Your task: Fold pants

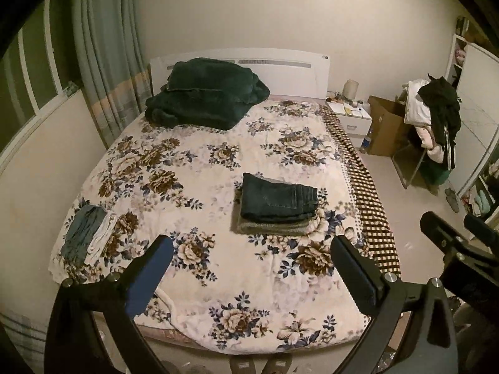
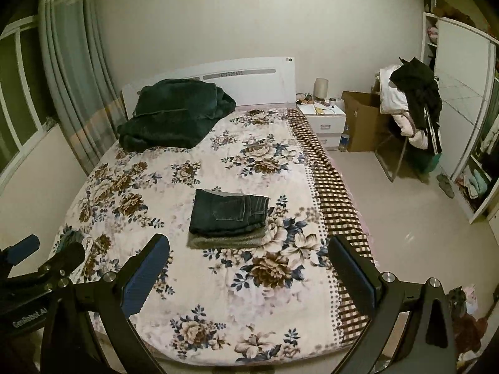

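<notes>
Dark jeans point(image 1: 277, 199) lie folded on top of a folded olive garment point(image 1: 271, 228) on the flowered bed point(image 1: 193, 162). The same stack shows in the right wrist view, jeans point(image 2: 229, 215) over the olive garment point(image 2: 227, 240). My left gripper point(image 1: 252, 246) is open and empty, held above the foot of the bed, well short of the stack. My right gripper point(image 2: 248, 246) is open and empty too, at the same height, to the right of the left one. The right gripper also shows at the right edge of the left wrist view point(image 1: 452, 227).
A dark green blanket point(image 1: 205, 93) is heaped by the headboard. A grey-and-white garment point(image 1: 87, 233) lies at the bed's near left corner. A checked sheet point(image 1: 368, 187) hangs off the right side. A nightstand point(image 1: 349, 115), a cardboard box point(image 1: 386, 124) and a clothes-laden chair point(image 1: 433, 118) stand right.
</notes>
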